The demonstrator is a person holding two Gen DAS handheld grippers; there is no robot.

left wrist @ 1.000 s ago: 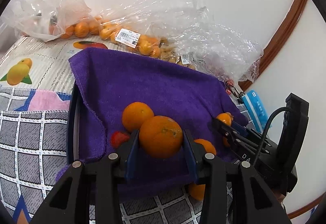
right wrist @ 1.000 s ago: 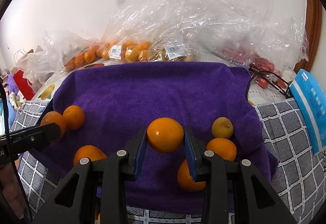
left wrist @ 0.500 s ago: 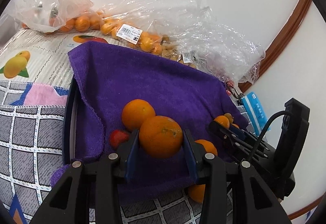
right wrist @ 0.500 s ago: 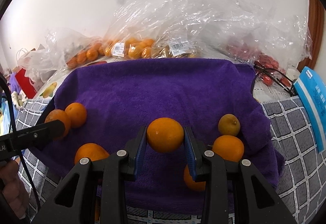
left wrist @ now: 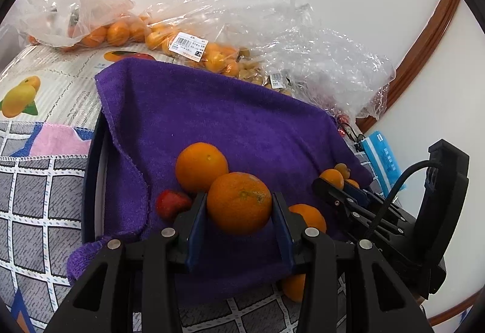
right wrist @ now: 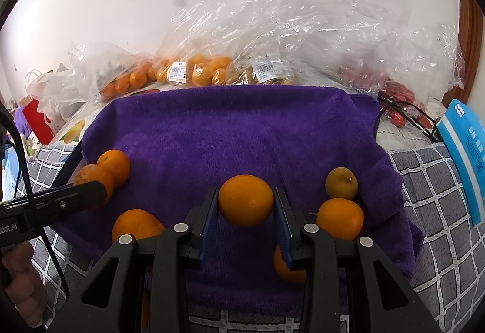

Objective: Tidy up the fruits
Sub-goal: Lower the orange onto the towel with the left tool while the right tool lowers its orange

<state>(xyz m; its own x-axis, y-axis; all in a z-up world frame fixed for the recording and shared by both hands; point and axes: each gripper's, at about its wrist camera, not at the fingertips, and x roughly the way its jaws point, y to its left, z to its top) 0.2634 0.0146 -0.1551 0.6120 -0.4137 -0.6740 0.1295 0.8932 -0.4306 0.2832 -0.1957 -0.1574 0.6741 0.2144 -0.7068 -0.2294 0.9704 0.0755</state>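
The left tool (left wrist: 239, 213) is clamped on a large orange (left wrist: 239, 203), its two blue pads pressed against the fruit's sides, held just above the purple towel (left wrist: 230, 120). The right tool (right wrist: 246, 210) grips a smaller orange (right wrist: 246, 200) the same way, over the near middle of the same towel. Both grips look the same as a second ago, and neither orange has shifted between its pads.

What differs is small and is all in the left wrist view: the towel, the fruit bags (left wrist: 194, 38) at the back and the mango-printed sheet (left wrist: 45, 90) sit a little lower and further right in the picture than before, so the left tool has drifted slightly. The right wrist view has shifted only a little, with the blue packet (right wrist: 463, 157) now further into view at the right edge.

On the towel, a loose orange (left wrist: 201, 166) lies touching the held one from behind, with a strawberry (left wrist: 171, 203) just beside the left tool's left finger. Another orange (left wrist: 306, 216) lies just right of that tool. In the right wrist view, a yellowish fruit (right wrist: 341, 183) and an orange (right wrist: 339, 217) lie touching at the towel's right side, and two more oranges lie at its left edge, by the tip of the left tool. The towel covers a dark-rimmed tray (left wrist: 91, 181) on the grey checked cloth (left wrist: 33, 199).
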